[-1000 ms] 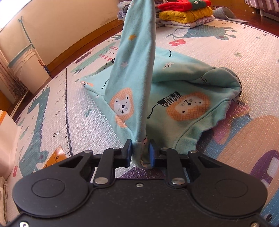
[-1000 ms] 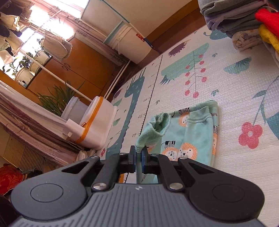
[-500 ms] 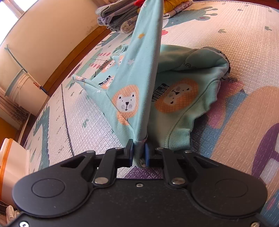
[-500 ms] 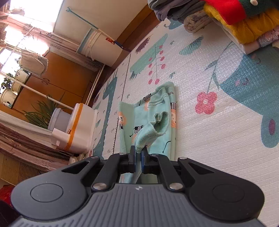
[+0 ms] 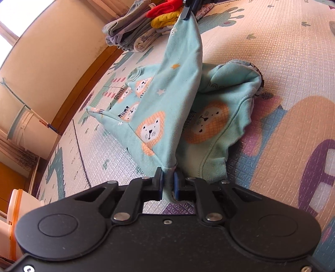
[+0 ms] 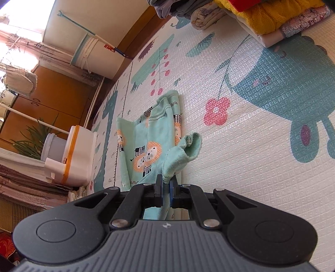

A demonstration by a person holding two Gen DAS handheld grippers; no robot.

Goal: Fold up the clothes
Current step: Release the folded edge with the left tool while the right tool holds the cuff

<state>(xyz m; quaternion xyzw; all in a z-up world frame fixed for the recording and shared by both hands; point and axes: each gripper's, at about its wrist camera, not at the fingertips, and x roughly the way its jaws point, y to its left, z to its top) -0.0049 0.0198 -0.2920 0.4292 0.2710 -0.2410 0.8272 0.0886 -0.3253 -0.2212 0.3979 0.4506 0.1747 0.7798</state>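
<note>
A mint-green child's garment with lion prints (image 5: pixel 211 123) lies partly on the patterned play mat. My left gripper (image 5: pixel 168 182) is shut on one edge of it, low near the mat. From there a taut band of cloth rises to my right gripper (image 5: pixel 189 9), seen at the top of the left wrist view. In the right wrist view my right gripper (image 6: pixel 166 190) is shut on another hem of the garment (image 6: pixel 146 154), with a curled cuff sticking out past the fingers. The rest of the cloth trails down to the mat.
A pile of folded clothes (image 5: pixel 146 27), grey, red and yellow, sits at the far edge of the mat (image 5: pixel 282 69); the same stack (image 6: pixel 261 18) shows in the right wrist view. A white bin with an orange band (image 6: pixel 75 157) and a white bucket (image 6: pixel 94 56) stand by the wall.
Both grippers kept their hold while carrying the lifted edge across the garment. The right gripper sank closer to the mat, and the folded stack now looks nearer in both views.
</note>
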